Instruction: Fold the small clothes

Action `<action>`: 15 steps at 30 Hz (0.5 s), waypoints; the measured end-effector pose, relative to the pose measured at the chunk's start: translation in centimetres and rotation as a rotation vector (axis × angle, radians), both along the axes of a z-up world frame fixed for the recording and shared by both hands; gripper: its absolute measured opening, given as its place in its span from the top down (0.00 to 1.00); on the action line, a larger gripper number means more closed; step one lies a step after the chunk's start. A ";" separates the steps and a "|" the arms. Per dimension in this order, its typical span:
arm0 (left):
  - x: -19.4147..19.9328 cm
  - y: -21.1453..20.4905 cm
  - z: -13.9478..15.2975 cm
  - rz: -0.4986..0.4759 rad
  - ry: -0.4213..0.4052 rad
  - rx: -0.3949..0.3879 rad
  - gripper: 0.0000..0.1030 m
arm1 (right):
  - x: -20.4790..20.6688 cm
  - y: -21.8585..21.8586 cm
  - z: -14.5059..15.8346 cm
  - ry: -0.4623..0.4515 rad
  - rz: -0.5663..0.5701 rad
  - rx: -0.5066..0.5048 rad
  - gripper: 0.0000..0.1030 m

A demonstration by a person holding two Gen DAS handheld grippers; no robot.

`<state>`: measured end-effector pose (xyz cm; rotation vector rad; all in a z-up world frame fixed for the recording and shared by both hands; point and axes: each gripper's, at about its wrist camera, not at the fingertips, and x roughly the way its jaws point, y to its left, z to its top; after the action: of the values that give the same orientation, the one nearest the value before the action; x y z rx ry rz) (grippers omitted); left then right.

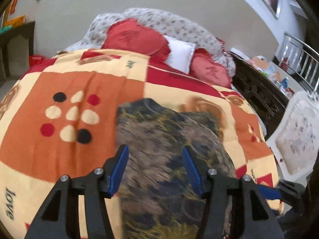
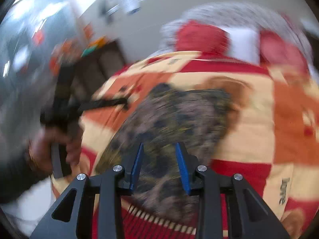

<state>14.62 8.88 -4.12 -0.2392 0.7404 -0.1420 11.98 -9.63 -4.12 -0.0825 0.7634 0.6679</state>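
Bed (image 1: 65, 107), patterned blanket: carrying the mottled brown garment (image 1: 159, 139) at its near middle. Pillows (image 1: 135, 37) lying at the far end; dark cabinet (image 1: 257, 93) standing right.
Risk: loose folded cloth may be springing open, since nothing is pinning it.
Left gripper (image 1: 155, 169), right gripper (image 2: 160, 167): both standing parted, gripping nothing.

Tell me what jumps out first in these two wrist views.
A mottled brown-and-olive patterned garment lies flat on the orange, cream and red patchwork blanket covering the bed, dead centre in both views. Each blue-fingered tool, left and right, has its jaws apart above the cloth. Red pillows and a small white pillow sit at the bed's far end.
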 end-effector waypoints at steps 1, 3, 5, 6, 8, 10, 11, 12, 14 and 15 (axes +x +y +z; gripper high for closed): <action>-0.2 -0.5 -0.3 0.005 -0.005 0.012 0.48 | 0.1 1.0 -0.7 -0.008 -0.007 -0.033 0.68; -0.2 -0.9 -2.5 0.037 0.043 0.001 0.53 | 1.8 2.2 -3.2 0.046 -0.058 -0.091 0.85; -0.2 -1.0 -5.3 0.051 0.102 -0.009 0.54 | 3.5 1.1 -6.3 0.108 -0.143 -0.148 1.00; -0.5 -1.1 -6.2 0.046 0.108 -0.009 0.54 | 4.0 -0.3 -7.4 0.160 -0.164 -0.102 1.00; -1.3 -1.9 -6.7 0.030 0.055 0.050 0.55 | 4.1 -2.5 -8.4 0.197 -0.174 -0.013 1.00; -0.8 -2.2 -6.4 0.034 0.069 0.058 0.53 | 3.8 -2.6 -8.4 0.190 -0.172 -0.027 1.00; -0.6 -2.2 -6.1 0.032 0.079 0.066 0.53 | 3.7 -2.6 -8.3 0.191 -0.174 -0.035 1.00; -0.3 -2.3 -5.7 0.030 0.094 0.074 0.53 | 3.8 -2.4 -8.2 0.203 -0.176 -0.035 1.00; 0.1 -2.0 -4.4 0.019 0.090 0.072 0.52 | 4.1 -2.5 -7.1 0.244 -0.178 -0.034 1.00; 0.7 -1.7 -3.0 0.026 0.058 0.071 0.52 | 4.3 -2.2 -6.0 0.239 -0.179 -0.035 1.00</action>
<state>15.30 7.19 -7.09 -0.1863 0.7986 -0.0841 16.28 -11.83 -10.16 0.0349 0.9999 0.4985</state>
